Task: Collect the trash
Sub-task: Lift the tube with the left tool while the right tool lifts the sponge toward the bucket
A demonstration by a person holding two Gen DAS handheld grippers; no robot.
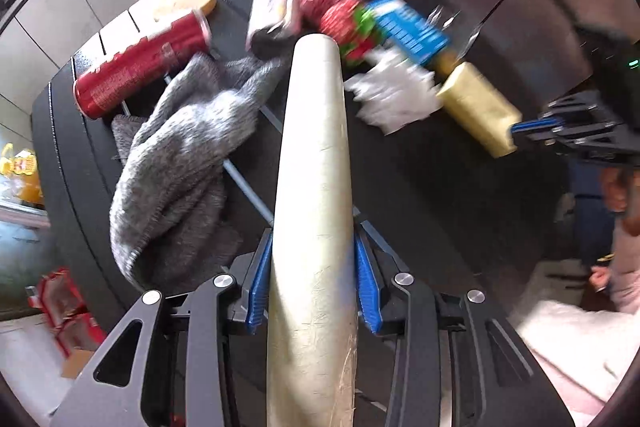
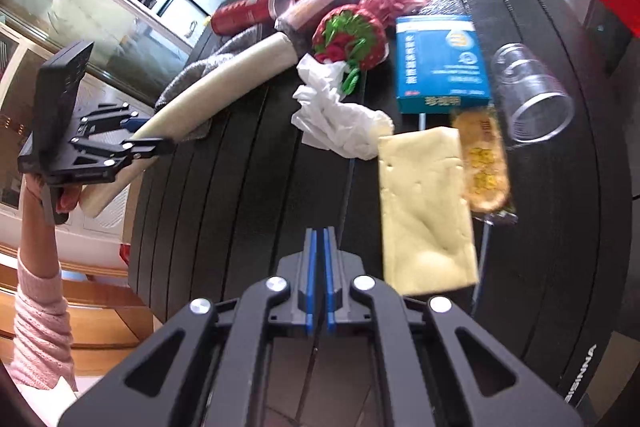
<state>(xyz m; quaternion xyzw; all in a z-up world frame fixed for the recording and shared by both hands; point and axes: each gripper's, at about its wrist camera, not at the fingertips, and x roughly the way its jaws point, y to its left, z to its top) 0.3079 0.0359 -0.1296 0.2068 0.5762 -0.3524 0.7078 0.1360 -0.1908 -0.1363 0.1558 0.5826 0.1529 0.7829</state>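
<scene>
We see the left gripper [image 1: 314, 291] pinching a long, smooth, cream-coloured tube [image 1: 316, 163] between its ribbed blue pads – the tube is lifted above the dark slatted table [image 2: 248, 187], its far end over a nubbly grey cloth [image 1: 180, 155]. The right gripper [image 2: 319, 283] has its fingers pressed together on nothing, just beside a pale yellow, dimpled sponge slab [image 2: 424, 211]. Crumpled white plastic [image 2: 336, 119] lies nearby – glossy and creased.

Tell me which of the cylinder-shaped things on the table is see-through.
The clear plastic cup, lying on its side right of the blue box; the red can is opaque.
</scene>
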